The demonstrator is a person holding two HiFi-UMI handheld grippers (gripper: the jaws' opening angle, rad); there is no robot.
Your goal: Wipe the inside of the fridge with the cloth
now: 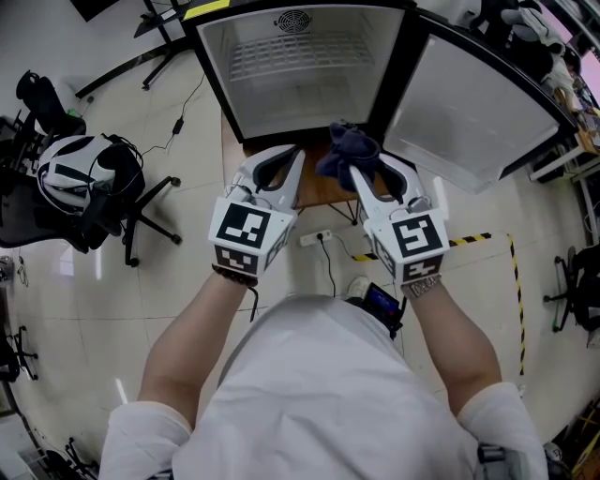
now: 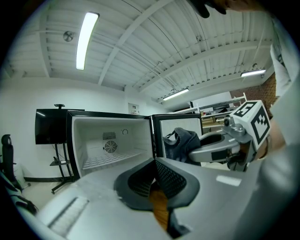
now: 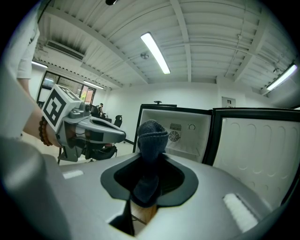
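While the cloth point(image 1: 345, 150) sits clamped at the mouth of the fridge point(image 1: 225, 80), quick notes, left to right.

left gripper point(image 1: 289, 155): jaws fully together, nothing between them. It's level with the other tool, just in front of the opening. Spare hand for now.

cloth: dark blue, bunched up, pinched in the right gripper point(image 1: 368, 167). Jaws are closed on its lower part. A rounded wad stands proud above and ahead of the tips, and a short tail hangs below. Not inside the fridge yet.

fridge: open, looks bare apart from a wire shelf point(image 1: 291, 56) and a fan grille point(image 1: 293, 21) on the back wall. door point(image 1: 473, 117) is swung out to the right, clear of both tools.

Handling, my read:
- Light and soft, zero stiffness. The wad will flatten and fold back under pressure, so contact force comes through the jaw tips, not the fabric.
- Grip point looks fine: low on the bundle, with enough fabric ahead to pad the tips off the fridge walls.
- Knit-looking texture should drag rather than slide, so expect it to pull through the jaws on long strokes. Use short strokes and keep the clamp tight.
- wire shelf is the snag risk, since loose folds can catch in the grid. Wipe along the wires.
- Nothing fragile in the cloth itself. Bare tips could scuff the walls and the fan grille.
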